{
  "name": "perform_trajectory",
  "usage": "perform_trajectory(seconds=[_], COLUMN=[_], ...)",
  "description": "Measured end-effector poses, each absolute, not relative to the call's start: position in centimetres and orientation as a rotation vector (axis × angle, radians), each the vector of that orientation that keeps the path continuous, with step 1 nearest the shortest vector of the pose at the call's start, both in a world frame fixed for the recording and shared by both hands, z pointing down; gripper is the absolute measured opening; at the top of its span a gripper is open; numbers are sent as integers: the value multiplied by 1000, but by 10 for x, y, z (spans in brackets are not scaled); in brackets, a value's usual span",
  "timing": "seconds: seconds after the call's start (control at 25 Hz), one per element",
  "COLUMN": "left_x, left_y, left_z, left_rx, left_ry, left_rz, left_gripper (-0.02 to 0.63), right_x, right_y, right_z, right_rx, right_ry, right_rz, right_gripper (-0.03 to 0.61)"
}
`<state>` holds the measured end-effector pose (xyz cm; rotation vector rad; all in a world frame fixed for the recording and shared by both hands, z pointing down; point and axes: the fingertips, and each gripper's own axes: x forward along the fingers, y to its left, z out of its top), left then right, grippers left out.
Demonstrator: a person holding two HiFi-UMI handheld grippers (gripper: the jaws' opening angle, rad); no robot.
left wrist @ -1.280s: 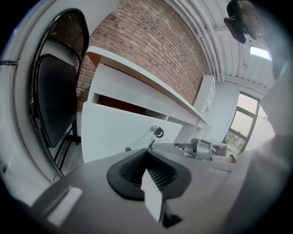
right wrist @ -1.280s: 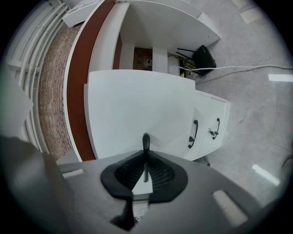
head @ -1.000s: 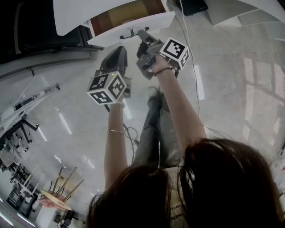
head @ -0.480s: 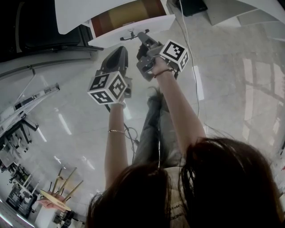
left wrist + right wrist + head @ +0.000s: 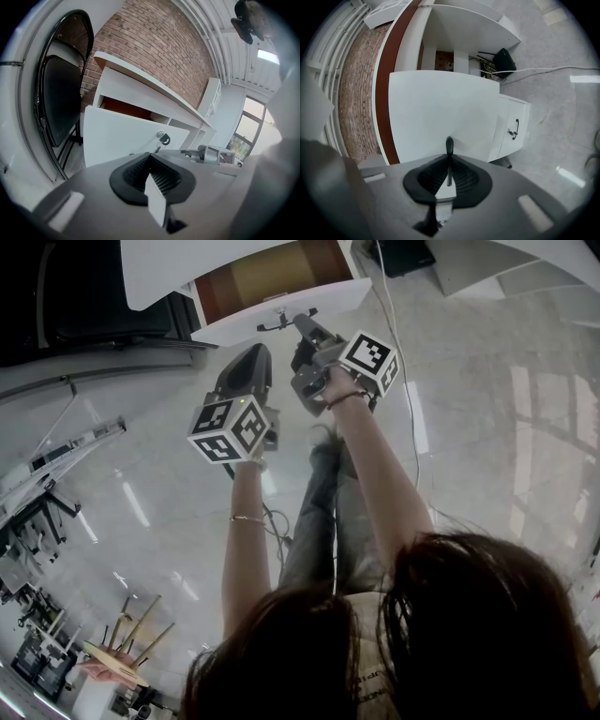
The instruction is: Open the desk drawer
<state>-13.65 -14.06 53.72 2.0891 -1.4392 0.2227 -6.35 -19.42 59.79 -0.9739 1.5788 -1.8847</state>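
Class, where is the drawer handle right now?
Centre of the right gripper view, the dark drawer handle stands out from the white drawer front, clamped in the right gripper's jaws; in the head view it lies top centre.

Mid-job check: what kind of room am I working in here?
Probably an office or lab-style workroom: a white desk stands against a brick wall, with a black metal-framed chair beside it, on a glossy tiled floor.

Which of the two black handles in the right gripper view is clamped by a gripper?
The drawer handle on the wide drawer front, clamped in the right gripper; the cabinet handle further right stands free.
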Motion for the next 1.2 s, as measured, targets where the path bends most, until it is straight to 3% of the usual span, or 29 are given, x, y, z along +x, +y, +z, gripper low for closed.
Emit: perform_trajectory(seconds=[1.2], left_x=[-132], left_y=[-144], left_z=[538], left_rx=[2064], left_ry=[-1450], left_rz=[227], left_gripper=[-6], right_x=[-61], right_y=[-189], right_z=[599], right_rx=[-961], right_ry=[1600], right_rz=[-1902], right_gripper=[25])
